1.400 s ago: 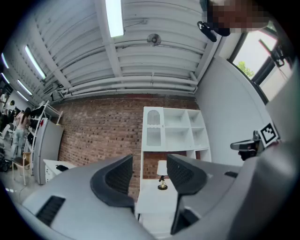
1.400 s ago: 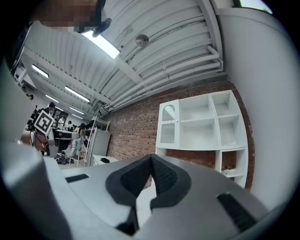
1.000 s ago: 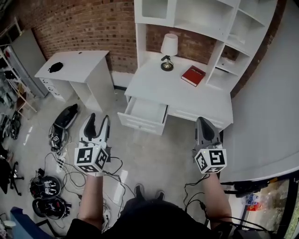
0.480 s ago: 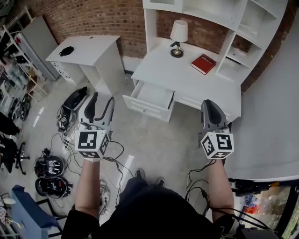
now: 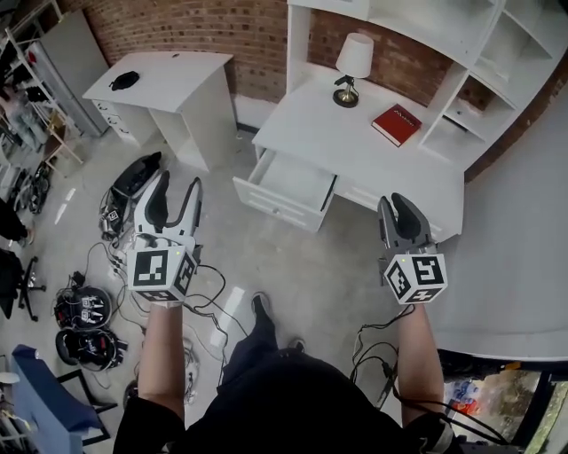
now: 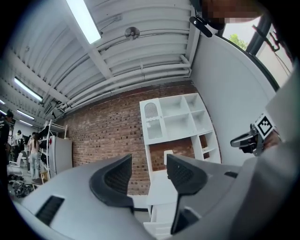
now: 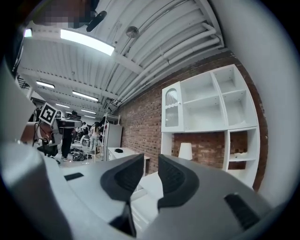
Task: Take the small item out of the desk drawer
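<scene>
The white desk [image 5: 373, 164] stands ahead with its left drawer [image 5: 288, 184] pulled open; the inside looks bare white and I see no small item in it. My left gripper [image 5: 175, 186] is open over the floor, short of the drawer and to its left, with nothing between its fingers. My right gripper [image 5: 398, 206] hovers just before the desk's front edge, right of the drawer. Its jaws have just been opening and stand a little apart, holding nothing. In the gripper views, the left gripper [image 6: 149, 173] and the right gripper [image 7: 151, 176] point level toward the desk.
A lamp [image 5: 355, 58] and a red book [image 5: 397, 124] sit on the desk under the white shelf unit [image 5: 426, 27]. A second white table [image 5: 169, 84] stands to the left. Cables and helmets [image 5: 84, 324] litter the floor at left. A curved white wall [image 5: 524, 230] closes the right.
The right gripper's jaws went from shut to slightly apart, and it sank a little toward the desk front. The left gripper shifted sideways. The view drifted, so the desk now sits further right.
</scene>
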Demonstrator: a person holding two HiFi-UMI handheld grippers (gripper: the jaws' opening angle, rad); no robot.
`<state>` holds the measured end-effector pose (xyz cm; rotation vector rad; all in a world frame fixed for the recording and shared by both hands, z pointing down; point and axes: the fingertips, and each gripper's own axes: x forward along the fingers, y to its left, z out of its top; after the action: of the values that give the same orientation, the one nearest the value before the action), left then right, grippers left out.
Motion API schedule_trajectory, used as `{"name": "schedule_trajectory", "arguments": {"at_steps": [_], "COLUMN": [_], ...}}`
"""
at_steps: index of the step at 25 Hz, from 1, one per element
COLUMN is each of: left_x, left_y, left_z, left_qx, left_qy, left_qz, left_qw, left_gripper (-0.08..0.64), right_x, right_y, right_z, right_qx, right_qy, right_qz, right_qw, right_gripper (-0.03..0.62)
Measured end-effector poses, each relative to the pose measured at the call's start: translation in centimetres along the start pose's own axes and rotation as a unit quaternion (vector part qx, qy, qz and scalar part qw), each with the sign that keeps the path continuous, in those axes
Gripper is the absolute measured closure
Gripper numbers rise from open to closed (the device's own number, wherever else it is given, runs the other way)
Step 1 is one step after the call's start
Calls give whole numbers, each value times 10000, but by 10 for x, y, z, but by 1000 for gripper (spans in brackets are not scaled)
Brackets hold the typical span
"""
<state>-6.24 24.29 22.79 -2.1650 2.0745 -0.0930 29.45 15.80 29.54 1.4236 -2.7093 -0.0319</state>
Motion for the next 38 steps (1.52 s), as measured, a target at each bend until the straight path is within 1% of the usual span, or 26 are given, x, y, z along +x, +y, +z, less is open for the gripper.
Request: {"name": "schedule_trajectory", "arguments": {"at_steps": [3, 7, 10, 13, 17, 21, 24, 26, 30, 33, 35, 38], "left_x": [23, 63, 91, 115, 144, 162, 181, 192, 211, 229, 241, 260], "left_y": [30, 80, 107, 128, 140, 146, 146, 143, 136, 129, 124, 115], "left_z": [-19, -47, -69, -86, -112, -135, -149, -159, -182, -199, -209, -224], "left_qx": [-160, -561, -771, -913, -1103, -1308, -1383, -1365, -1298, -1270, -1262, -1246], "left_qy": [52, 85, 196, 298, 457, 649, 799, 911, 1202, 1428, 1585, 1794], "left_qz": [32, 107, 34, -135, -372, -498, -572, -636, -664, -653, -603, -511], "left_qw": [9999, 9983, 9968, 9953, 9922, 9880, 9855, 9844, 9820, 9794, 9774, 9745], "left_gripper": [334, 334, 314, 292, 282, 279, 279, 279, 279, 279, 279, 280], "right_x": [27, 73, 107, 139, 175, 207, 230, 245, 276, 301, 314, 326], "right_y": [-4, -12, -10, -4, 5, 8, 5, 5, 5, 7, 14, 25], "right_z": [-6, -8, -16, -28, -53, -80, -102, -120, -166, -204, -234, -280], "right_qx": [104, 69, 75, 175, 180, 102, 26, -50, -136, -106, -82, -148], "right_qy": [171, 287, 456, 672, 991, 1401, 1670, 1855, 2280, 2596, 2847, 3228], "right_qz": [-84, -244, -268, -231, -89, 13, 72, 185, 590, 1000, 1320, 1847], "right_qw": [9998, 9993, 9986, 9973, 9949, 9901, 9859, 9825, 9718, 9605, 9495, 9282], "right_gripper": [497, 492, 474, 456, 455, 456, 457, 457, 456, 456, 457, 457]}}
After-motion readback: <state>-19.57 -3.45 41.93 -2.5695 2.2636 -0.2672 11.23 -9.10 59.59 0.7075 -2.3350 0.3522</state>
